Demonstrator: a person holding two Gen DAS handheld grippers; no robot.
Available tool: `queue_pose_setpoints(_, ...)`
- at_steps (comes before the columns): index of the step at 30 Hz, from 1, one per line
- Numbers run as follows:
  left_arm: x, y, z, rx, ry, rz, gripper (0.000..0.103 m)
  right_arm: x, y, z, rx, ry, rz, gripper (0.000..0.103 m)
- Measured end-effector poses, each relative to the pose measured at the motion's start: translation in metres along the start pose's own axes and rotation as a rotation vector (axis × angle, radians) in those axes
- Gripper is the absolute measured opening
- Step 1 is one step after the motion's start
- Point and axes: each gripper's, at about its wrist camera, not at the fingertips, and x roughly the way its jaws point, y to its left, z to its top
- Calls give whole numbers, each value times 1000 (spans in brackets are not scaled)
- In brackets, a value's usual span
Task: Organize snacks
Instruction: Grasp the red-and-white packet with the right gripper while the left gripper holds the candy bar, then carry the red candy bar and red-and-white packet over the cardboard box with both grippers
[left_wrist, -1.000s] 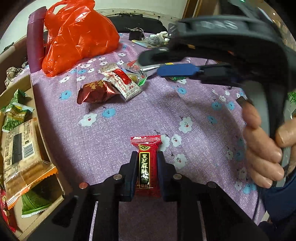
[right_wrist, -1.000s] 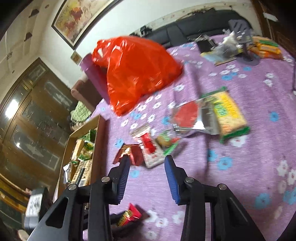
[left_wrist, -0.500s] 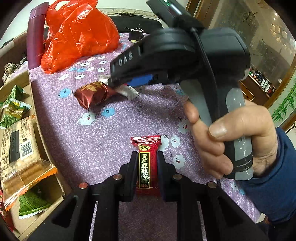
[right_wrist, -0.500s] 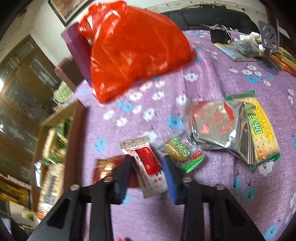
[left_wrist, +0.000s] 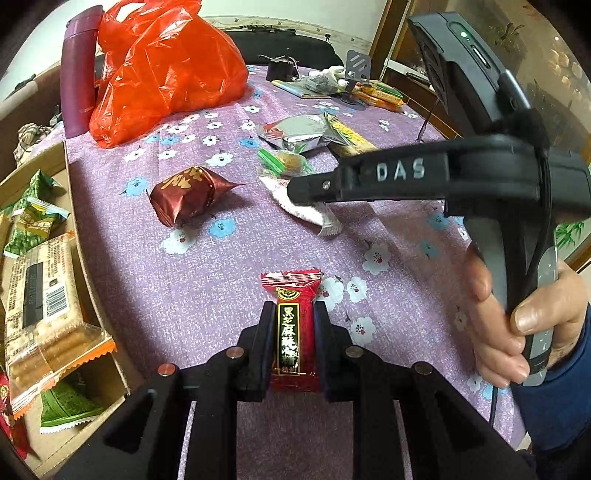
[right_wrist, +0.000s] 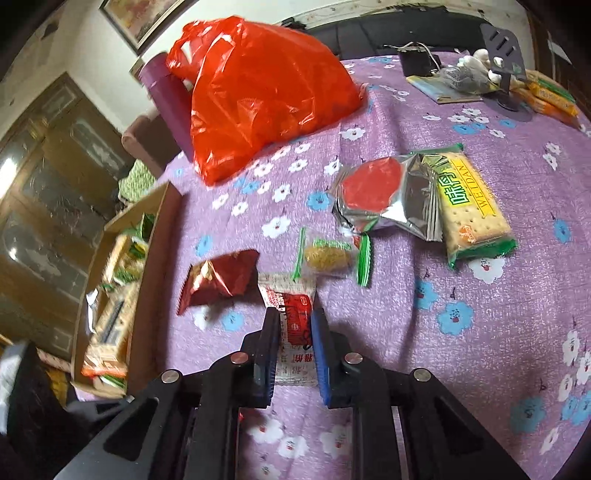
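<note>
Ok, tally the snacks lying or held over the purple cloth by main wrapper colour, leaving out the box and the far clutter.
Red: 2, candy bar, foil candy
White: 1, sachet
Clear: 1, cookie
Silver: 1, pouch
Green: 1, crackers
Total: 6

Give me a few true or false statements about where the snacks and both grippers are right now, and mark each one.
1. The left gripper is shut on a red sesame candy. True.
2. The right gripper is open above bare cloth. False: it is shut on a white-and-red snack packet.
3. The orange plastic bag lies in the cardboard box. False: it sits on the purple floral tablecloth.
4. A silver foil pouch overlaps the cracker pack. True.
</note>
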Motion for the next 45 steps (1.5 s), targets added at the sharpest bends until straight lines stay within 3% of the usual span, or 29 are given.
queue_pose_setpoints(2,1,1,1,0,3,3,19,1,3,-1,-28,0,-10,24)
queue_pose_setpoints(6,2,0,2,6,7,14,19,8,6,-3,-74,-1,-56,40)
queue_pose_setpoints(9,3,-2,3,10,2,22,19,9,6,-4,-86,-10,-58,40)
queue_pose_setpoints(11,4,-2,3,7,-3,25,19,9,8,-5,-101,-10,-58,38)
queue_pose_setpoints(12,4,-2,3,6,-4,27,19,9,10,-6,-121,-2,-57,28)
queue_pose_setpoints(15,2,0,2,-9,-8,25,19,5,18,-9,-145,-17,-66,22)
queue_pose_setpoints(23,-12,6,5,-41,-38,27,19,-17,13,-5,-89,-92,-9,21)
queue_pose_setpoints(33,-34,16,11,-65,-87,44,19,-24,16,-4,-41,-99,125,22)
queue_pose_setpoints(45,-82,77,13,-181,-197,88,19,-25,64,3,-60,-79,194,22)
